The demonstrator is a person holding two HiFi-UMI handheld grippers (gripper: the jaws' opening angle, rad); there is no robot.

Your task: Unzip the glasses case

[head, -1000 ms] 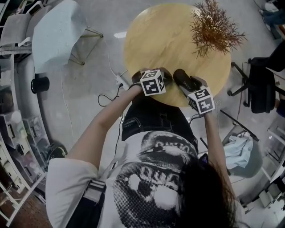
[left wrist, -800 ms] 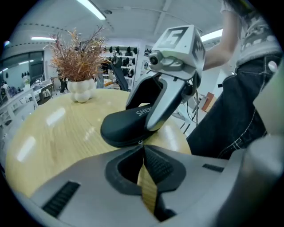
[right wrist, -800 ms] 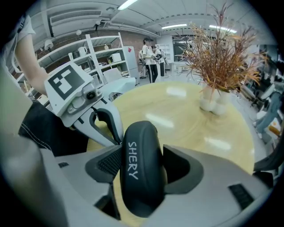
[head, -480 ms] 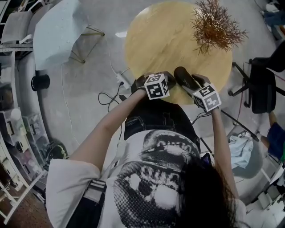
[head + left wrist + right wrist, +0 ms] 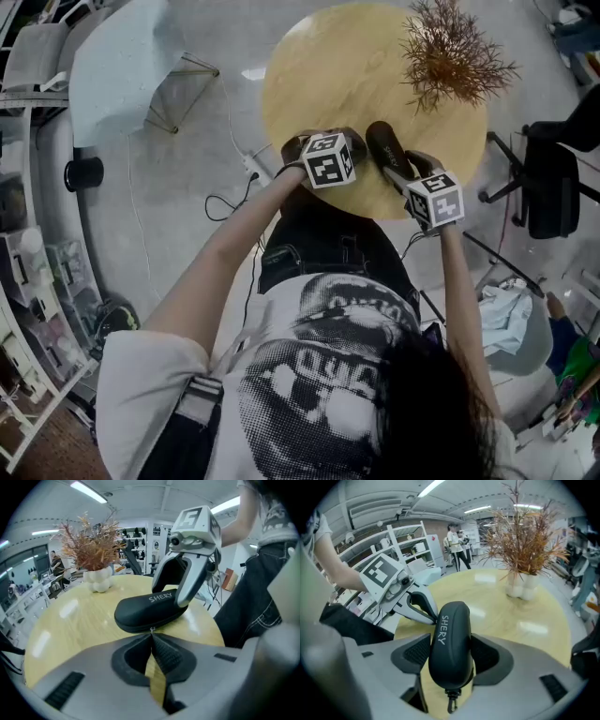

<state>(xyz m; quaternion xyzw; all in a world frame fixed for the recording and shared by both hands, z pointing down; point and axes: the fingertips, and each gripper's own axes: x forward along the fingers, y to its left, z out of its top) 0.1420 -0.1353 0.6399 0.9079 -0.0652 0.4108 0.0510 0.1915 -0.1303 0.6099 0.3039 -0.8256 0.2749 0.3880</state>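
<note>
A black glasses case printed SHERY lies near the front edge of the round wooden table. My right gripper straddles the case's near end; its jaws are closing and both pads press its sides. A small clip hangs from that end. In the left gripper view the case lies crosswise just ahead. My left gripper has its fingertips together on the small metal zipper pull at the case's seam. Its tips touch the case's left side in the right gripper view.
A white vase with dried reddish twigs stands at the far right of the table. Around the table are a light blue chair, cables on the floor and a black chair. The person's legs are against the table's near edge.
Both grippers and the case have shifted a little farther onto the table. The left gripper stays at the case's side and the right one around its end.
</note>
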